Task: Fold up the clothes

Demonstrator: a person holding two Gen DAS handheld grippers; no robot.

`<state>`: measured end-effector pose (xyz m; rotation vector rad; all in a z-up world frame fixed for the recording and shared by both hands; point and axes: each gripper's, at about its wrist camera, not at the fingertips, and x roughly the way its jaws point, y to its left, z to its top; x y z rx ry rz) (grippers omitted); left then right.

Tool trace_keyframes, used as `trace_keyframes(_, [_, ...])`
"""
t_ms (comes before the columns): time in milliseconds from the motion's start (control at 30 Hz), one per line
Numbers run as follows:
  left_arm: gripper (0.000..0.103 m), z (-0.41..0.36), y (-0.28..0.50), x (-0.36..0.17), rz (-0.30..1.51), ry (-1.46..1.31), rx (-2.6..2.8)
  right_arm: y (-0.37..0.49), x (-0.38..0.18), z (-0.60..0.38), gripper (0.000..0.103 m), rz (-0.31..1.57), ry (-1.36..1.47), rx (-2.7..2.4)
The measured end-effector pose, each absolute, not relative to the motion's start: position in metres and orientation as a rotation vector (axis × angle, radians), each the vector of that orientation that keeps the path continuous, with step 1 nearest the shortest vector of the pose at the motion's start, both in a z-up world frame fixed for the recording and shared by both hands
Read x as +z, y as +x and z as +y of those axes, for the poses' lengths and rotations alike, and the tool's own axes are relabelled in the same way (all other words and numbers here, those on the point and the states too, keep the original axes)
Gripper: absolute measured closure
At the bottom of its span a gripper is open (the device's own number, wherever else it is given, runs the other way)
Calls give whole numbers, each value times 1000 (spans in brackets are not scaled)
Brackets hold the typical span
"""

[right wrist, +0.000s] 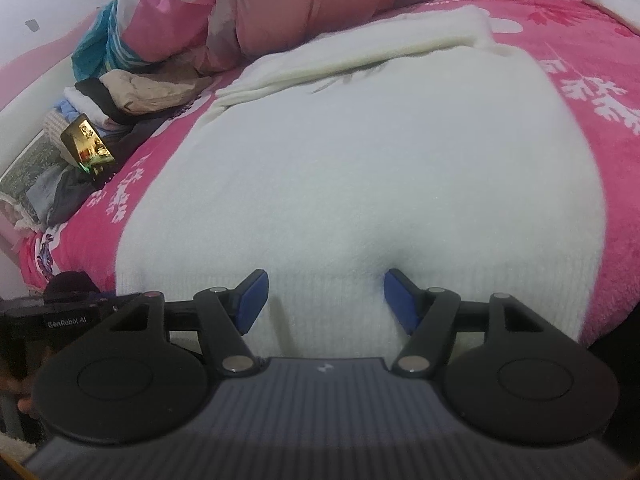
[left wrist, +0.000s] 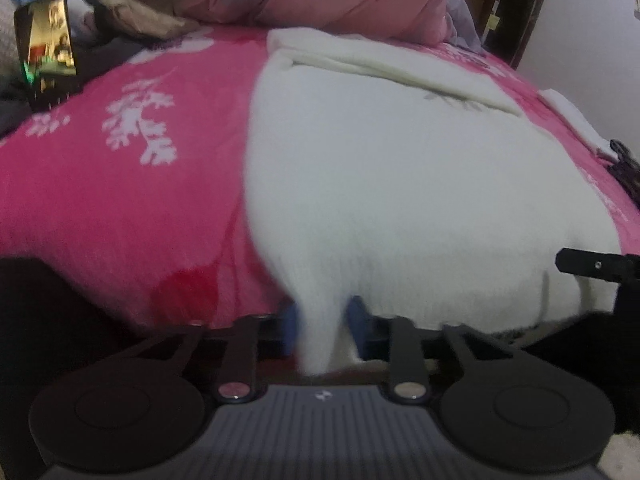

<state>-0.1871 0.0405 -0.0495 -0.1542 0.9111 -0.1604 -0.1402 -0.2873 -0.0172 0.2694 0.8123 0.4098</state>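
pink floral bedspread (right wrist: 560, 60) covers the bed, with a white knit sweater (right wrist: 360, 160) laid flat across the middle of it. hem edge nearest both cameras, one sleeve folded across the far end of the sweater. heaped pink quilt (right wrist: 300, 8) sits beyond the sweater, lit phone (right wrist: 89, 148) propped off its left side by a clothes pile.

left gripper (left wrist: 320, 320): jaws nearly shut, pinching a bunched tuft of the sweater's near left hem corner, knit spilling out between the blue pads (left wrist: 360, 320). right gripper (right wrist: 324, 300): jaws well apart, straddling the near hem, pads pressing into the knit but not clamped on it.

risks, as i read it:
- left bite looks small and bunched; lifting could let fluffy knit slip out.
- right isn't gripping; if left lifts alone, the hem goes up skewed and the fold comes out crooked.
- right closing here may catch only the top layer.
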Motion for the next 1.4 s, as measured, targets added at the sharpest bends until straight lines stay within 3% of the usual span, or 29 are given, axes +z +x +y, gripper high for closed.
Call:
trace_keyframes(167, [95,60,-192,-41,911,-307,-196,-145,-27,-301,38,842,613,594])
trace_keyframes(467, [96,87,-193,-16,875,-564,-301,-144,-129,-251,38,1079,1457,797])
trace_keyframes(733, [96,103,-187,-13,886,-705,-356,-139,-153,-207,36,1111,1706,775])
trace_keyframes(767, [96,105,-186,-13,885,-718,-361,-138,-152,-206,40,1096,1712,773])
trace_keyframes(900, [96,112,-184,-18,893,-762,-379,-134,-150,-196,90,1054,1741,781])
trace_keyframes(933, [96,113,-183,-21,897,-772,-385,-133,-149,-195,95,1052,1733,779])
trace_keyframes(1167, [92,137,-179,-47,872,-970,-422,-132,-135,-196,99,1022,1676,777])
trace_keyframes(1300, [60,142,-168,-55,876,-1031,-462,-130,-126,-196,99,1023,1643,770])
trace_keyframes(1400, [55,142,-153,-62,890,-1053,-469,-126,-124,-195,99,1014,1627,768])
